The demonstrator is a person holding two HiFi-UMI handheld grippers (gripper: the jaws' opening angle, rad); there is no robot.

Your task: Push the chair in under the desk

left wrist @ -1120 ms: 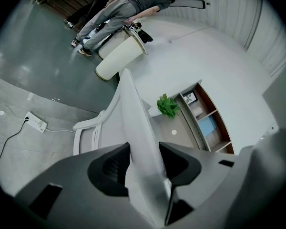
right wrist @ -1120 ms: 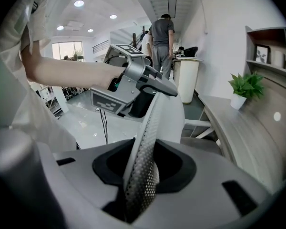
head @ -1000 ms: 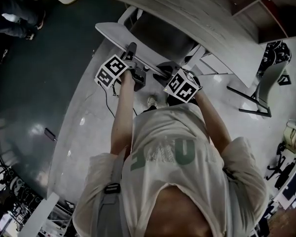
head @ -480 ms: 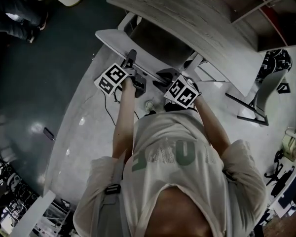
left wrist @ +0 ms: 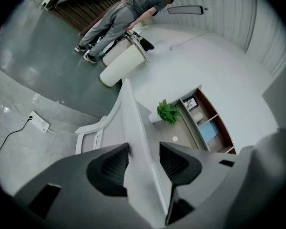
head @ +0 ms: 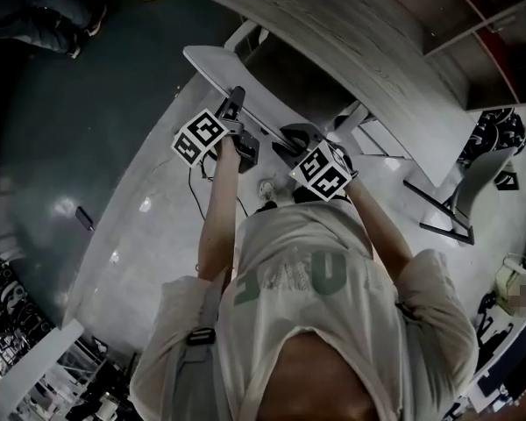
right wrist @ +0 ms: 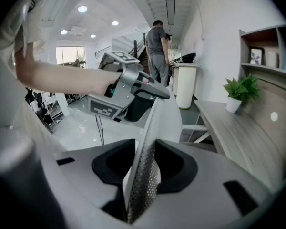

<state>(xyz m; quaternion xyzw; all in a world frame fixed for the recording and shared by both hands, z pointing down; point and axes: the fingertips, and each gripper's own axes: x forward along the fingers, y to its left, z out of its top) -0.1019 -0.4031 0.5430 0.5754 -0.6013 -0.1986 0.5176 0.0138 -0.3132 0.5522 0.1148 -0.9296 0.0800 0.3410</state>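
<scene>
The white chair's backrest [head: 212, 63] stands at the edge of the grey wooden desk [head: 359, 33], with the seat [head: 285, 75] tucked beneath the desk top. My left gripper [head: 234, 97] clasps the backrest's top edge [left wrist: 133, 123], which fills the gap between its pads [left wrist: 144, 159]. My right gripper [head: 300, 140] holds the same edge further right. The perforated rim [right wrist: 145, 175] sits between its pads [right wrist: 144, 159]; its jaws have just been opening a little, and the rim still touches both. The right gripper view also shows the left gripper [right wrist: 155, 90] on the backrest.
A potted plant [left wrist: 168, 112] and a shelf unit [left wrist: 205, 123] stand on the desk. Behind the chair are a white bin [left wrist: 125, 63] and a bending person [left wrist: 128, 11]. A power strip [left wrist: 39, 123] lies on the floor, and another chair's base [head: 451, 196] stands at right.
Both grippers stay on the backrest's top edge. The chair and desk sit slightly further right in the head view; the chair keeps its place against the desk.
</scene>
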